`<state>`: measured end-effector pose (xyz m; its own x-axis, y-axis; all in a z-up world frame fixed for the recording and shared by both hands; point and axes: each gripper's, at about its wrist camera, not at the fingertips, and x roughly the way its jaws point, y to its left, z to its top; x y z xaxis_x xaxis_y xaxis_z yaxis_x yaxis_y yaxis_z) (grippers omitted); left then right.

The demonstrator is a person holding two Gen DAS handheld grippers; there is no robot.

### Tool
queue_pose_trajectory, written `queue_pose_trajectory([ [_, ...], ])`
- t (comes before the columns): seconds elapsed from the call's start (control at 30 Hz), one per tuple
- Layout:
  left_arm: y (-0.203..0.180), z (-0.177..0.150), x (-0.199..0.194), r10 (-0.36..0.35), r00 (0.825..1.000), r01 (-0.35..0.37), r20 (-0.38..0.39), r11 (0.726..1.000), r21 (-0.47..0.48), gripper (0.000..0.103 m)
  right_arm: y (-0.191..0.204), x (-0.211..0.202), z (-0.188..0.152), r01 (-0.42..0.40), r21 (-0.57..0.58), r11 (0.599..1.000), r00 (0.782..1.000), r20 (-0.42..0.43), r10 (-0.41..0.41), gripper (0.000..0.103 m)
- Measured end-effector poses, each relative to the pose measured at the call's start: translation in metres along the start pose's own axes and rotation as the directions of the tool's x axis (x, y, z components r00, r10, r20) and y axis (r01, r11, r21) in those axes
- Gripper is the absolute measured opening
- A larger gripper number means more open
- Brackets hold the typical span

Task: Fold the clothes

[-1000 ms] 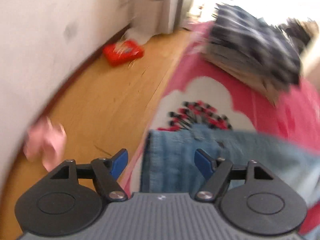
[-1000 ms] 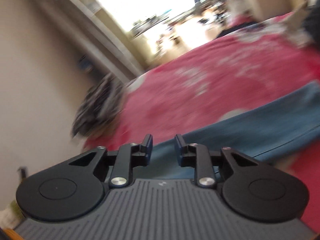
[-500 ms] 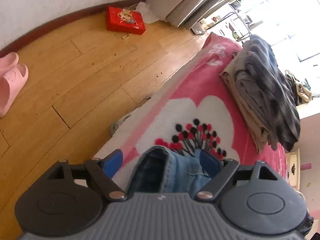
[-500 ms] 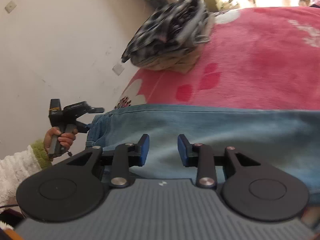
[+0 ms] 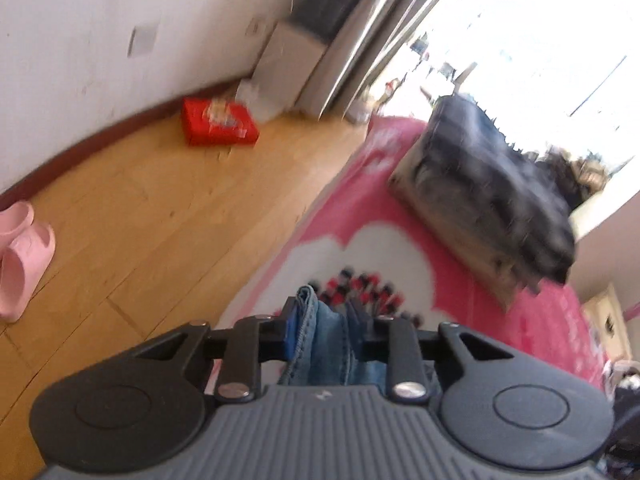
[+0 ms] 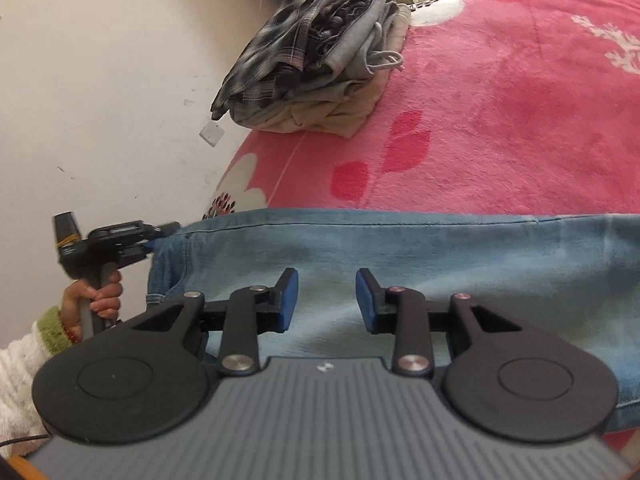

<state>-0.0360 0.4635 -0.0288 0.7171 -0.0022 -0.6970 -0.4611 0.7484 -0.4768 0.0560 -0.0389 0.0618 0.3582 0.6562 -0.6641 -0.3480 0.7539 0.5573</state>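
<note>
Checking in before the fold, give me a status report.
Left tool closing on jeans edge. Right tool open above denim. Nothing blocking.

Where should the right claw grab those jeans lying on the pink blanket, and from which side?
Probably the near edge of the jeans, straight below the open right claw, coming down from above. The denim lies flat and spread on the blanket, so only an edge offers a fold to pinch. The left claw is closing on the end.

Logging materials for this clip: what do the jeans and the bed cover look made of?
Jeans: faded blue denim, matte, with stitched seams and a rolled hem visible.
Bed cover: looks like plush fleece, soft and fuzzy, pink with printed white flowers; the exact fibre can't be told.
</note>
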Motion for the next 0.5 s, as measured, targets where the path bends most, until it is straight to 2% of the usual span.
queue_pose_trajectory([
  [0.1, -0.002, 0.001, 0.007, 0.023, 1.0, -0.023, 0.021, 1.0, -0.001, 0.026, 0.0, 0.0, -0.001, 0.012, -0.005, 1.0, 1.0, 0.016, -0.012, 0.031],
  [0.27, 0.002, -0.011, 0.034, 0.091, 0.996, -0.091, -0.008, 0.996, 0.015, 0.028, 0.003, 0.01, -0.008, 0.043, -0.078, 0.996, 0.999, 0.03, -0.041, 0.031],
  [0.37, 0.002, -0.011, 0.033, 0.121, 0.992, -0.121, -0.028, 0.992, 0.03, 0.041, 0.004, 0.025, -0.015, 0.057, -0.132, 0.99, 0.998, 0.002, -0.057, 0.031],
  [0.43, 0.002, -0.006, 0.026, 0.15, 0.988, -0.149, -0.028, 0.988, 0.039, 0.057, 0.004, 0.037, -0.016, 0.1, -0.172, 0.98, 0.995, -0.007, -0.103, 0.031],
  [0.5, 0.0, -0.002, 0.012, 0.172, 0.985, -0.172, 0.004, 0.983, 0.063, 0.061, 0.003, 0.044, -0.016, 0.132, -0.201, 0.971, 0.991, -0.004, -0.136, 0.031],
])
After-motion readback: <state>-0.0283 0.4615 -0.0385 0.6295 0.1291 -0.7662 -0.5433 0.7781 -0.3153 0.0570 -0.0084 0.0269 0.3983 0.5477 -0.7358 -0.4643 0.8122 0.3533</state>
